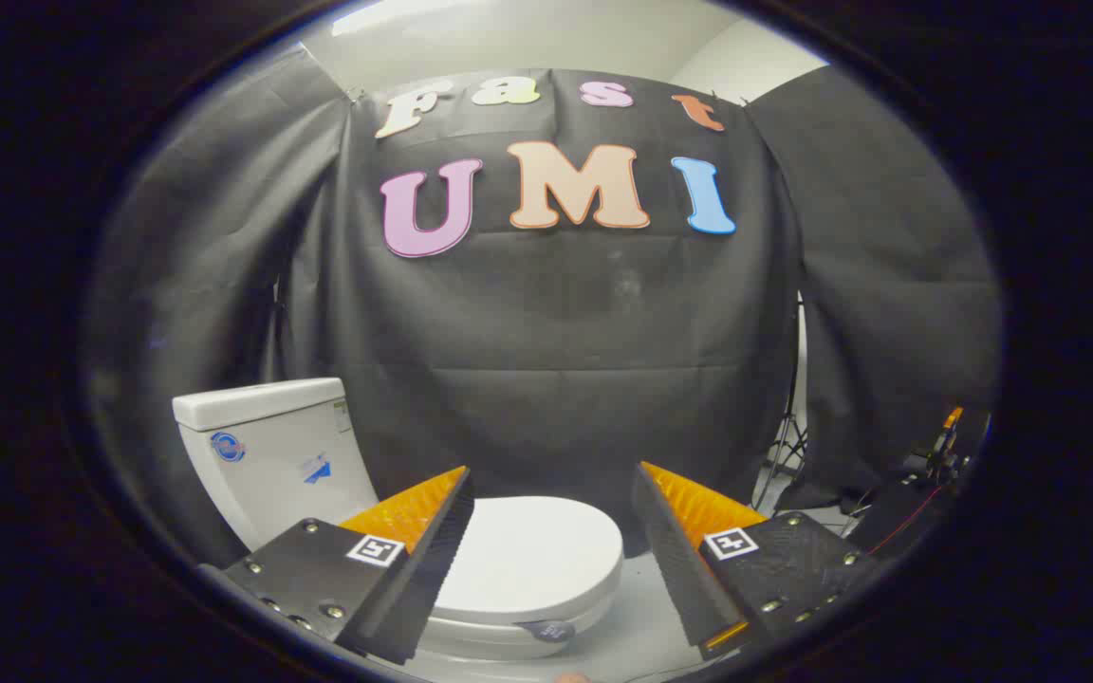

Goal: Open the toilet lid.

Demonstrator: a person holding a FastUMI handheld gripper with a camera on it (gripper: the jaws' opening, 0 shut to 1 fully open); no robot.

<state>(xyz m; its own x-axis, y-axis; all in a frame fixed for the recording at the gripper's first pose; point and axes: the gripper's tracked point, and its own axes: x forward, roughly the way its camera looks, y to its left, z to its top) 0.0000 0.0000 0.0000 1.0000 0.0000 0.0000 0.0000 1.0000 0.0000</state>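
Booth: lid [532,555] between parted jaws.

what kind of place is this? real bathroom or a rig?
Likely a staged recording booth, not a real bathroom. A white ceramic toilet with its white oval lid down stands against hung black cloth walls, with a stand's legs beside them. The gripper hangs open before the lid.

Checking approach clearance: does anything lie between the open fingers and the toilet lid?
Nothing: in the gripper view the gripper is open, and the closed toilet lid shows directly between its fingers.
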